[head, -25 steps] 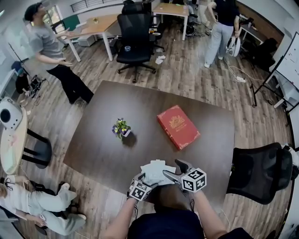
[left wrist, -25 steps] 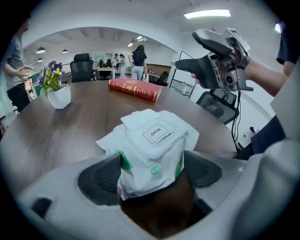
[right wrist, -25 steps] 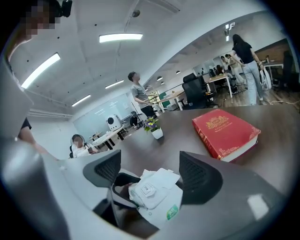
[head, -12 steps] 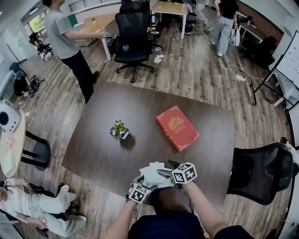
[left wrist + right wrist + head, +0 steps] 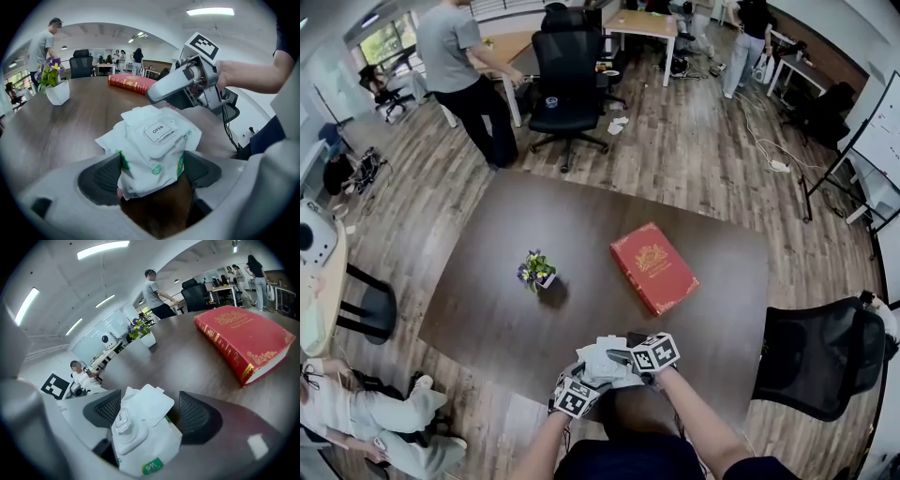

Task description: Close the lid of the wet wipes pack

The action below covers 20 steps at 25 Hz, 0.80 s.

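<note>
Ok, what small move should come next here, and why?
Probably lower the right tongs a little and press the lid flat against the pack. The left tongs are shut on the pack's near end, steadying it; the right tongs stand open astride it, pads not pressing. Whether the lid is already sealed I can't tell.

Dark brown wooden surface (image 5: 581,220) mostly open; red hardcover book (image 5: 653,266) obstructs at one o'clock, white-potted purple flowers (image 5: 535,272) at eleven.
</note>
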Tool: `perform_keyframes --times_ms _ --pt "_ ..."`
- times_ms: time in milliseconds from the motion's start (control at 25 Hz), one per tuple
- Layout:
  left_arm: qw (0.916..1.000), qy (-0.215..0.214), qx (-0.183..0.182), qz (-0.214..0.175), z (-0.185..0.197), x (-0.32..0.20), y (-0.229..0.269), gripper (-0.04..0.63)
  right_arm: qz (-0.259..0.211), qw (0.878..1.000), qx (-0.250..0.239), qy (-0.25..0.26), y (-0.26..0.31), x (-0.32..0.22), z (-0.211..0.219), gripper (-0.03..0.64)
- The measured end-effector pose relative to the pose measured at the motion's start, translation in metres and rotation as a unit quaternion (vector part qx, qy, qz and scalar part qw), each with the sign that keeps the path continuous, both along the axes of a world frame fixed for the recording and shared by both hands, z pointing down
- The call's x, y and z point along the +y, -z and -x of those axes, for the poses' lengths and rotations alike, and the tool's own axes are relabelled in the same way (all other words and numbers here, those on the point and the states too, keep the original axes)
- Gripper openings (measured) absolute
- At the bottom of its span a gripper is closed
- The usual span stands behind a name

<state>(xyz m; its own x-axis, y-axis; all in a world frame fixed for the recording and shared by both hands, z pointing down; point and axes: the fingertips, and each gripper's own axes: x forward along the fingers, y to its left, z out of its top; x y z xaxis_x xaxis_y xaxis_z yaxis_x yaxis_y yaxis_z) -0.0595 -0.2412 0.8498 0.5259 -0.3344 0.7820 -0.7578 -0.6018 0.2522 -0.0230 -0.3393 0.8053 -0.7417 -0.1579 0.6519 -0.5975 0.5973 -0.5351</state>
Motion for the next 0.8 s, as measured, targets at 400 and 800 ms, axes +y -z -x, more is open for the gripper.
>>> perform_keyframes --times_ms 400,800 --pt "1.0 -0.002 -0.001 0.007 -0.001 0.001 0.002 0.41 0.017 0.999 0.027 0.04 -0.01 0.003 0.012 0.4" --pt "1.0 -0.004 0.0 0.008 -0.001 0.0 0.004 0.41 0.006 0.999 0.012 0.043 0.002 0.002 0.011 0.391"
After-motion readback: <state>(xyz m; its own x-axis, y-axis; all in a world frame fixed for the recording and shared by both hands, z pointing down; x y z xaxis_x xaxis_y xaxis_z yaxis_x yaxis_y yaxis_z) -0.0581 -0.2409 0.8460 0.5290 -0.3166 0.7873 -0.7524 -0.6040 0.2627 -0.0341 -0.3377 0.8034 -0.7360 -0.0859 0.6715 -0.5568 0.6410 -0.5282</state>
